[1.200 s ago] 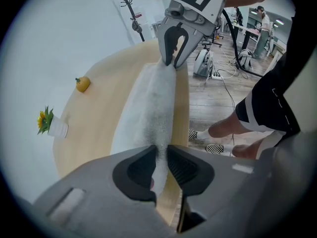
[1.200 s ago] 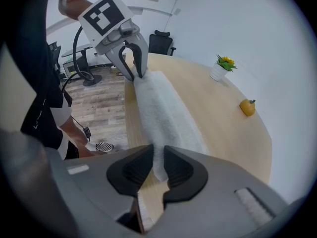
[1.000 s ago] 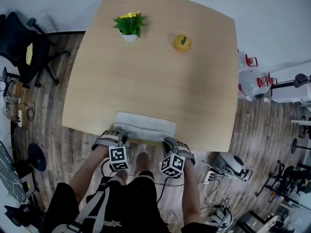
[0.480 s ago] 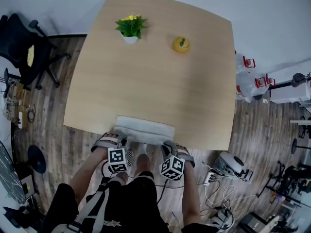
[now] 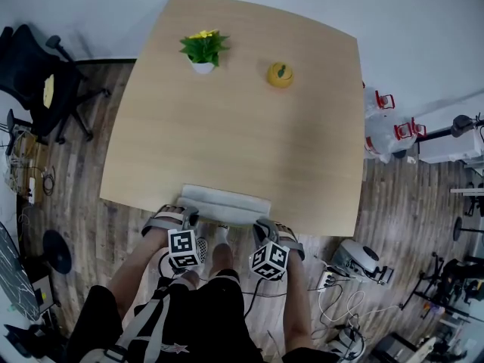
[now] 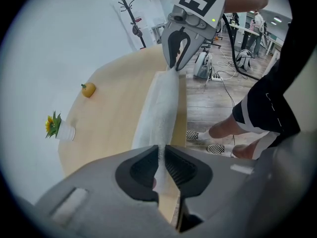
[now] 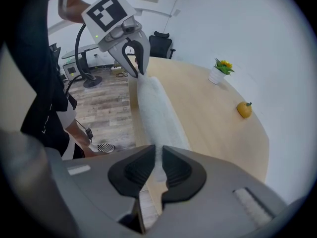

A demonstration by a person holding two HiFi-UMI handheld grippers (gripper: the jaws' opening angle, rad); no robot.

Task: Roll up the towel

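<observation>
The towel [image 5: 224,204] lies as a flat strip along the near edge of the table [image 5: 227,119]. My left gripper [image 6: 160,157] and right gripper [image 7: 158,158] each pinch one end, jaws narrow. It looks soft, light and limp, so I grip both end corners evenly.

Wooden table [image 5: 227,127] on plank floor [image 5: 408,203]; black chair [image 5: 30,74] nearby.

A small plant [image 5: 203,50] with yellow flowers in a white pot stands far left on the wooden desk [image 5: 227,134]. A yellow fruit [image 5: 280,75] sits to its right, well apart. A black chair [image 5: 34,82] stands on the floor [image 5: 401,203] at the left.
</observation>
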